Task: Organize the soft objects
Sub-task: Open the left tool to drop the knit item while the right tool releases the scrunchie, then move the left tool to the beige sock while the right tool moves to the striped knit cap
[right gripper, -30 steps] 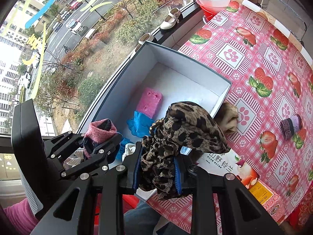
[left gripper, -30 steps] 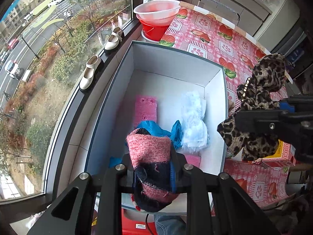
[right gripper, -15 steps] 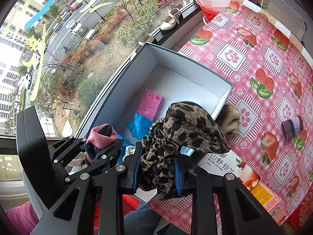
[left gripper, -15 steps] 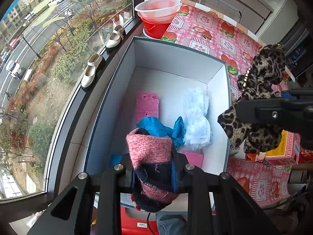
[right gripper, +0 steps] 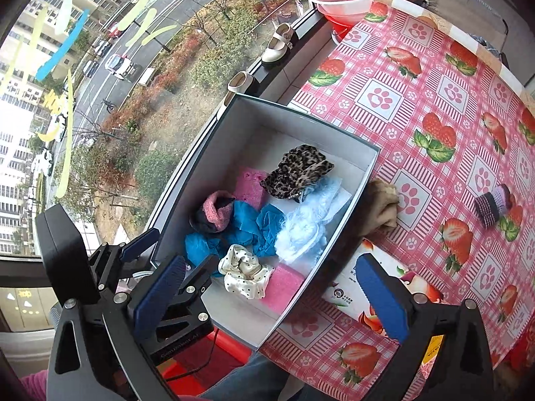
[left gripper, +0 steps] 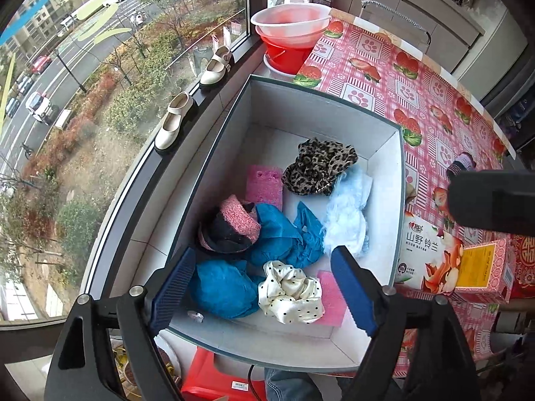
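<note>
1. Left wrist view: your left gripper [left gripper: 264, 287] hangs over the grey box [left gripper: 321, 100], pointing almost straight down. Its jaws have just been opening, and now they stand wide with nothing between them.
2. The pink and black knit sock [left gripper: 230, 227] lies in the box by the left wall, on top of the blue cloth [left gripper: 277, 234]. It is bunched up, with its pink cuff turned toward the far end of the box.
3. The leopard scarf [left gripper: 317, 167] lies in a heap near the far wall, touching the pale blue fluffy cloth [left gripper: 347, 207]. It has no clear long side.
4. So the step in hand is letting go. Both things look dropped in.
5. Right wrist view: your right gripper [right gripper: 271, 294] hangs over the near corner of the box [right gripper: 301, 113] and the table [right gripper: 434, 77]. Its jaws have just been opening too. They are as wide as can be and hold nothing.
6. Two soft things still wait outside the box: a tan cloth [right gripper: 383, 207] touching its right wall, and a small purple and black knit roll [right gripper: 493, 205] well apart on the table. The roll lies on its side, long way running left to right.
7. Next, I think you should lift clear and go for the tan cloth, since it is nearest.
</note>
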